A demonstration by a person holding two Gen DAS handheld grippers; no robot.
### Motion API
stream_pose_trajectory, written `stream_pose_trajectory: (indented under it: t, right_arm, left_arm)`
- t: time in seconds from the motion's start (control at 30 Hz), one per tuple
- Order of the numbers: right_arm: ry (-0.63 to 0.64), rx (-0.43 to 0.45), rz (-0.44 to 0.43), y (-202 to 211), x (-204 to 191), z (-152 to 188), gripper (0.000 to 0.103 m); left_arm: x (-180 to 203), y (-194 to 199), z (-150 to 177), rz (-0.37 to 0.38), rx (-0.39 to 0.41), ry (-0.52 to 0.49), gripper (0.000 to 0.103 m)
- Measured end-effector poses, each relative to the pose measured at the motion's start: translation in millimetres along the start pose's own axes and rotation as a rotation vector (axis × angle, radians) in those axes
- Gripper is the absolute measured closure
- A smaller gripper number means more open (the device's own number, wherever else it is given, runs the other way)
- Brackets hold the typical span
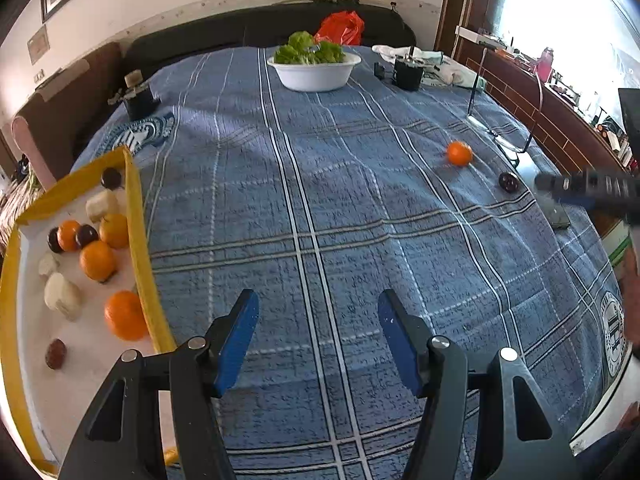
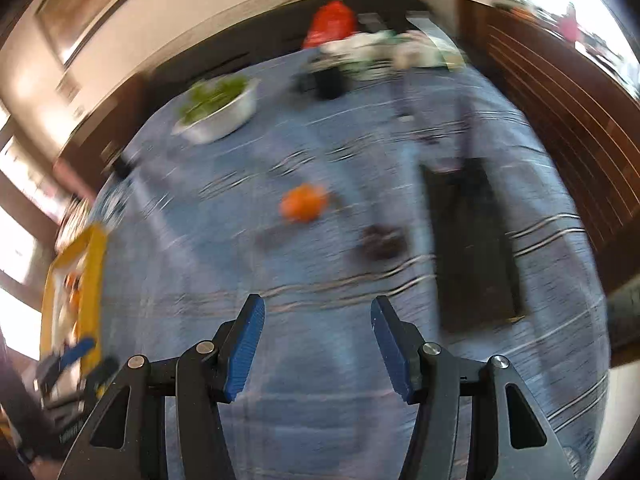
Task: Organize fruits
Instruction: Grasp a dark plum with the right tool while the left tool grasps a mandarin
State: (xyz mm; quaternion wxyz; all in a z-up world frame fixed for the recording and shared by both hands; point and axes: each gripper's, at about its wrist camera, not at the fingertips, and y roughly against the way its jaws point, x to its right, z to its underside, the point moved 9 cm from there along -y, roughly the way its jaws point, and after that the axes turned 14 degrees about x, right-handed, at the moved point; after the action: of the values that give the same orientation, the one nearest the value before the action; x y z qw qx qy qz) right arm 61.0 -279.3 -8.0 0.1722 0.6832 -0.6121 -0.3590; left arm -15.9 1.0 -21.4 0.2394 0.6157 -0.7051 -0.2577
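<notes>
A yellow-rimmed white tray [image 1: 138,240] at the left holds several oranges [image 1: 97,260], dark plums [image 1: 86,235] and pale fruits [image 1: 62,296]. A loose orange [image 1: 459,153] and a dark plum [image 1: 509,181] lie on the blue plaid cloth at the right. My left gripper [image 1: 318,304] is open and empty over the cloth beside the tray. My right gripper [image 2: 317,310] is open and empty, with the orange [image 2: 303,202] and plum [image 2: 382,242] ahead of it in its blurred view. The tray [image 2: 94,264] shows at its left. The right gripper also shows blurred in the left wrist view [image 1: 588,188].
A white bowl of lettuce [image 1: 314,68] stands at the far middle, also in the right wrist view [image 2: 218,110]. A red bag [image 1: 341,27], black pots [image 1: 408,72] [image 1: 138,100], white cloths and a dark flat slab [image 2: 472,240] lie around the table's far and right sides.
</notes>
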Motion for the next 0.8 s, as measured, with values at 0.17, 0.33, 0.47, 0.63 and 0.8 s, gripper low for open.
stream_pose_trajectory:
  t: [0.17, 0.33, 0.47, 0.63, 0.8]
  right_arm:
    - [-0.017, 0.002, 0.008, -12.7, 26.9, -19.1, 0.052]
    - [0.027, -0.015, -0.024, -31.0, 15.1, -21.1, 0.057]
    - [0.066, -0.045, -0.037, -48.1, 8.3, -15.7, 0.063]
    - [0.101, -0.067, -0.029, -61.1, 12.0, -10.2, 0.07]
    - [0.112, -0.075, -0.02, -63.6, 17.0, -8.6, 0.072]
  left_arm:
    - [-0.9, -2.0, 7.7, -0.008, -0.013, 0.02, 0.042]
    - [-4.3, -2.6, 11.2, -0.021, -0.017, 0.033, 0.042]
    - [-7.7, -0.9, 10.8, -0.028, -0.013, 0.037, 0.042]
    - [-9.9, -1.8, 13.1, -0.035, -0.02, 0.043, 0.042]
    - [-6.1, -6.4, 12.6, -0.027, -0.026, 0.043, 0.042]
